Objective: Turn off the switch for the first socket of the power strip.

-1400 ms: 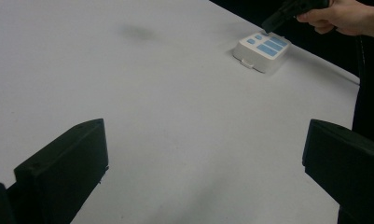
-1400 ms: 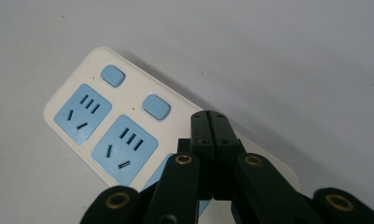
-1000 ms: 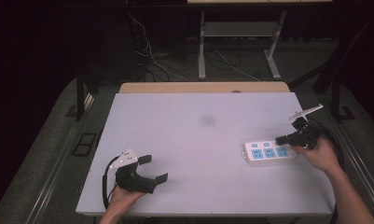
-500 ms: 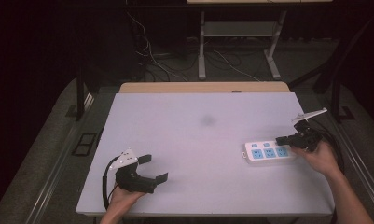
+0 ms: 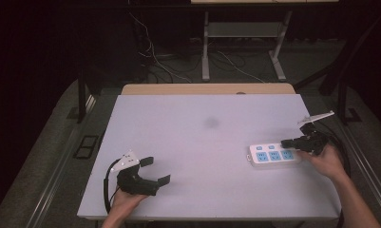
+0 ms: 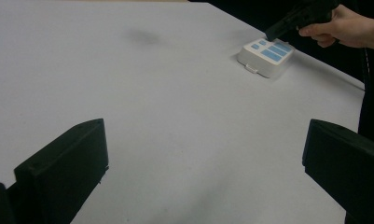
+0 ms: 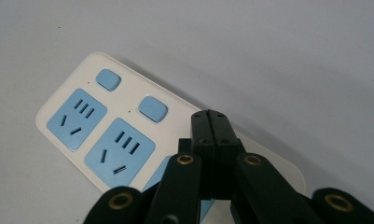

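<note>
The smooth white plastic power strip (image 5: 273,156), a rounded slab with blue sockets, lies lengthwise across the table under the closed right gripper (image 5: 285,143); the left gripper (image 5: 156,170) gapes wide.

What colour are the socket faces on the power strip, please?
Light blue, set in a white body; the power strip shows this best in the right gripper view.

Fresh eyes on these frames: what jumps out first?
The white power strip with blue sockets, lying near the right edge of the pale table, stands out most. The right gripper hangs over it with jaws shut, tips above the strip's blue buttons. The left gripper rests at the near left edge, jaws wide open with nothing between them.
</note>
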